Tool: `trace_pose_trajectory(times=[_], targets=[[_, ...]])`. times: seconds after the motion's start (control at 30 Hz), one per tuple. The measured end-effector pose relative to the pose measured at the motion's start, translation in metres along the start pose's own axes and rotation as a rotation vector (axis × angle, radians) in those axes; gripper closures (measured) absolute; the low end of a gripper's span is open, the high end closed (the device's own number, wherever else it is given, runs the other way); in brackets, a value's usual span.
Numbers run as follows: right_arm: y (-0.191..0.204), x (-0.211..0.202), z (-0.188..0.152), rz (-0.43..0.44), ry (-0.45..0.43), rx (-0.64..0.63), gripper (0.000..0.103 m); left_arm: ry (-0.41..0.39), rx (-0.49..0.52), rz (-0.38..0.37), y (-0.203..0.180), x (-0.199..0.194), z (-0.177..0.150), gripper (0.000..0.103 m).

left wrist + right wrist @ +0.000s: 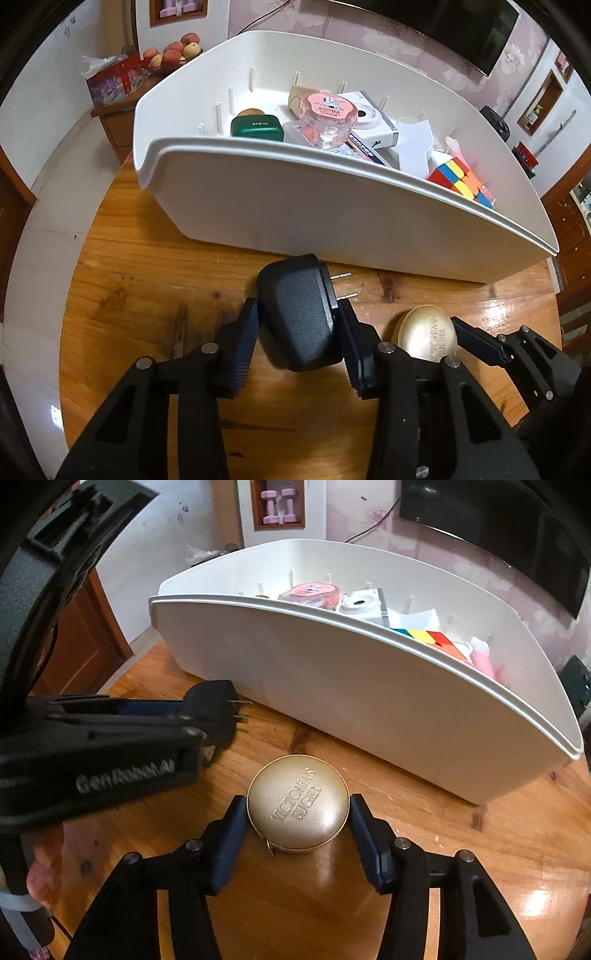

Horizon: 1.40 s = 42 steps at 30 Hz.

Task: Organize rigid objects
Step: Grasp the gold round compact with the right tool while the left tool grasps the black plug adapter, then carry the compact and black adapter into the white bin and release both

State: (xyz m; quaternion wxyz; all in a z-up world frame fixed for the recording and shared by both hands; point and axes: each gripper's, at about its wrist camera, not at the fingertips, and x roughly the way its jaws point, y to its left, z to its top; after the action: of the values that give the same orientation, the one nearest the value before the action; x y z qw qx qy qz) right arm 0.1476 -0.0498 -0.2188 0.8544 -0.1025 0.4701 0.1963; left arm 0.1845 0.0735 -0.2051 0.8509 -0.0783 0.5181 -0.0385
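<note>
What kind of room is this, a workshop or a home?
Probably a home living or dining room: a round wooden table, a dark wall-mounted flat television on floral wallpaper, and a pile of peaches on a side cabinet.

Warm indoor light from above, fairly bright, both views sharp at centre. Strong fisheye bend: long white plastic bin point(295, 206) bows into a curve, black vignette fills the corners. Glare patches on the varnished wooden table point(535, 904) at lower right, softer sheen on the round gold metal tin point(297, 808). Short soft shadows beneath things. Edges smeared, background room slightly soft.
</note>
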Motion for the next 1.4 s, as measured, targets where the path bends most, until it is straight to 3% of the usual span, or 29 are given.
trace_pose_trajectory(times=[0.27,0.47,0.67,0.83,0.97,1.07,1.4], targets=[[-0.024,-0.043,-0.004,0.007,-0.004,0.067,0.048,-0.037,0.052,-0.064,-0.012,-0.055,-0.007,0.058],[-0.039,-0.098,0.015,-0.063,-0.071,0.076,0.048,-0.126,0.142,-0.094,-0.038,-0.118,0.022,0.058],[-0.046,-0.155,0.065,-0.159,-0.192,0.084,0.048,-0.219,0.211,-0.059,-0.058,-0.154,0.067,0.058],[-0.069,-0.182,0.122,-0.211,-0.268,0.138,0.048,-0.236,0.181,-0.034,-0.057,-0.144,0.110,0.058],[-0.083,-0.165,0.155,-0.284,-0.262,0.134,0.048,-0.222,0.161,0.002,-0.050,-0.115,0.130,0.058],[-0.092,-0.131,0.165,-0.290,-0.192,0.143,0.048,-0.190,0.137,0.014,-0.045,-0.090,0.136,0.058],[-0.102,-0.033,0.145,-0.257,0.022,0.174,0.048,-0.059,0.085,0.040,-0.030,-0.015,0.132,0.058]])
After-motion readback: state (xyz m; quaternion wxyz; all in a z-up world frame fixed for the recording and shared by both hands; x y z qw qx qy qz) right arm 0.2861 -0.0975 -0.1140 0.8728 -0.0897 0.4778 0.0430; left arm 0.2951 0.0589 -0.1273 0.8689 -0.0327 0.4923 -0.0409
